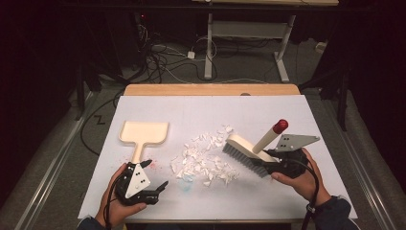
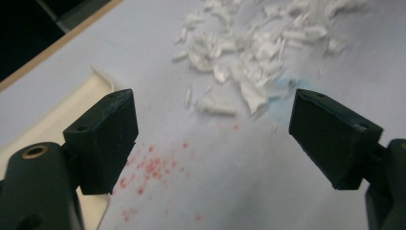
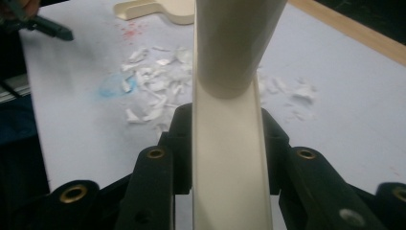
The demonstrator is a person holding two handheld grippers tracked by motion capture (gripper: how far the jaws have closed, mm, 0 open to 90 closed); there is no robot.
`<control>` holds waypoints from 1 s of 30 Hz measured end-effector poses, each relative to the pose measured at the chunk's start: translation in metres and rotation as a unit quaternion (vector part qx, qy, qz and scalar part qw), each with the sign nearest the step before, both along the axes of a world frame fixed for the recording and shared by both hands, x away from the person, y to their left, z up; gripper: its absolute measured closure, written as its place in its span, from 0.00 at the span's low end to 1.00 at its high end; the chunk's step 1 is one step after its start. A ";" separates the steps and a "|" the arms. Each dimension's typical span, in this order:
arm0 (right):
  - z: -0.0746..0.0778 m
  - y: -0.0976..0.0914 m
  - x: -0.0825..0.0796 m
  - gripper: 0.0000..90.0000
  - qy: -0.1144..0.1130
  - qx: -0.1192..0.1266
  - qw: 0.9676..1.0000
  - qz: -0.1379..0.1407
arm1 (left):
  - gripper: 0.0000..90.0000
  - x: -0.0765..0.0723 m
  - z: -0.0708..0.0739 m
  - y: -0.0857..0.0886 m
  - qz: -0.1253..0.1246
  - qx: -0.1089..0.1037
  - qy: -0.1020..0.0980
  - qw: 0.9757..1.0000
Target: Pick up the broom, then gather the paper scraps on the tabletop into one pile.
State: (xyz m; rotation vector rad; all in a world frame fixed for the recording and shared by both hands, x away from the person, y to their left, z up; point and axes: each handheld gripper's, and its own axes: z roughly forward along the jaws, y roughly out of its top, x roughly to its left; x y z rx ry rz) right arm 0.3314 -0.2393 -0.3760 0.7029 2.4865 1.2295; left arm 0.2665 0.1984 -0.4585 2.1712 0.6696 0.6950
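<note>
step: sweep | right gripper (image 1: pixel 266 166) clamps cream brush (image 1: pixel 245 149) | left gripper (image 1: pixel 155 176) gapes empty, cream plastic dustpan (image 1: pixel 143 132) just beyond | advice: grip dustpan handle first, sweep white paper scraps (image 1: pixel 206 160) panward

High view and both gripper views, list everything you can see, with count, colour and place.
Flat plastic dustpan: one, cream, left of the scraps.
Torn paper scraps: one pile, white, table centre.
Hand brush with red-tipped handle: one, cream, grey bristles, right of the scraps.
Paint-like stains: red specks and a blue smear, near the scraps.
Table: one, white top, wooden far edge.
Left gripper: black, fingers open, beside the dustpan handle.
Right gripper: black, fingers shut on the brush.
</note>
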 end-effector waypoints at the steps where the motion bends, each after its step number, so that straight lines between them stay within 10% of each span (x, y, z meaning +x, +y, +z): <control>1: 0.000 -0.003 0.002 0.75 -0.001 0.000 1.000 -0.009 | 0.18 0.000 -0.002 0.001 0.000 0.002 0.002 1.000; 10: -0.001 -0.026 0.013 0.75 -0.011 0.006 0.997 -0.076 | 0.18 -0.005 -0.009 0.004 0.002 0.006 0.012 1.000; 30: -0.019 -0.036 0.057 0.75 -0.036 -0.043 0.980 -0.191 | 0.18 0.002 -0.013 0.002 0.002 0.003 0.027 1.000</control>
